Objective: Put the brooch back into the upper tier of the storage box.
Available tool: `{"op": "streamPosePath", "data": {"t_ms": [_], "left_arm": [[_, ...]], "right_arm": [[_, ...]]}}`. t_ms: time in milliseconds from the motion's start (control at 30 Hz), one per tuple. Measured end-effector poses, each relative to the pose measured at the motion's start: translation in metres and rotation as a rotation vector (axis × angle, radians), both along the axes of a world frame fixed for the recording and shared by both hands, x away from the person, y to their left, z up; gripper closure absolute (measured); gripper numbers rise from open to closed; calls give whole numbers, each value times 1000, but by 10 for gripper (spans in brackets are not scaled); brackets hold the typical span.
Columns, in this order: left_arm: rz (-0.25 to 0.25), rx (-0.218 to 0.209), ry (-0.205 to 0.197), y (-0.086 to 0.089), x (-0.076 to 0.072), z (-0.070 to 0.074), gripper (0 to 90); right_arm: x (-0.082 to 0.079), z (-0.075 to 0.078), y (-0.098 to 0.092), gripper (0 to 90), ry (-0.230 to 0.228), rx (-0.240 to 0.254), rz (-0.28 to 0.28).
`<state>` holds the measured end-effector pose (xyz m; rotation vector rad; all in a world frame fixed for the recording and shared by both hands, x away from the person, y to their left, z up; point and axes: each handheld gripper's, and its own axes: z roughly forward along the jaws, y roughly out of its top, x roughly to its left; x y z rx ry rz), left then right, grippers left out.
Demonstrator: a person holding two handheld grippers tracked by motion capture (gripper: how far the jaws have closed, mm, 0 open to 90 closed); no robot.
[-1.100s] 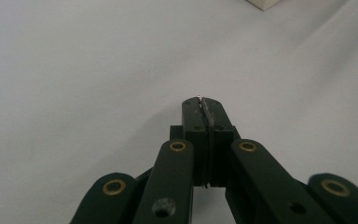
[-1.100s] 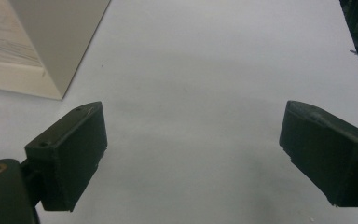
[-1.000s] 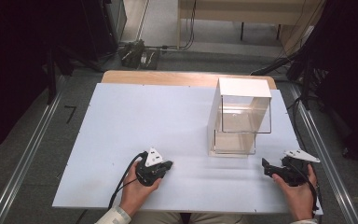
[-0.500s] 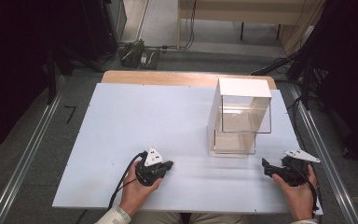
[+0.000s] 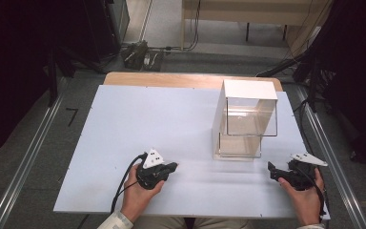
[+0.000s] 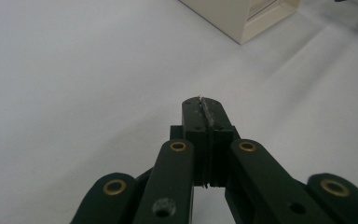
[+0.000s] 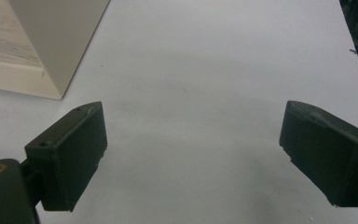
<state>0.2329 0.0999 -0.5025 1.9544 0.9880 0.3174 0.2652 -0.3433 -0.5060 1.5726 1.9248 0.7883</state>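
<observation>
Clear box (image 5: 246, 121): a tall case with see-through walls, a white opaque top and a cream-white base, standing upright on the white table board (image 5: 138, 124), right of centre and towards the far edge. I see nothing inside it. In the right gripper view its cream corner (image 7: 46, 42) carries faint printed lines, too blurred to read.

Left gripper (image 5: 170, 167): my left hand (image 5: 138, 193) rests it low on the board near the front edge, tips aimed rightwards towards the box, well apart from it. The jaws are pressed together, with nothing between them (image 6: 204, 105).

Right gripper (image 5: 271, 171): my right hand (image 5: 305, 198) holds it near the front right corner, tips pointing left. The jaws stand wide apart over bare board (image 7: 191, 140).
</observation>
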Motion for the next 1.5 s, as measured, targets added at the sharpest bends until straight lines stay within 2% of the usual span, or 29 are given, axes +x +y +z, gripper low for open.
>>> {"op": "streamPosePath", "data": {"t_ms": [367,933,1500], "left_arm": [[1,-30,-4,1,-2,13,900],[-23,-77,-13,-10,0,34,900],[-63,-111,-58,-27,-2,56,900]], "right_arm": [[0,0,0,59,3,-1,-2],[1,0,0,59,4,2,-3],[1,0,0,59,2,5,-2]]}}
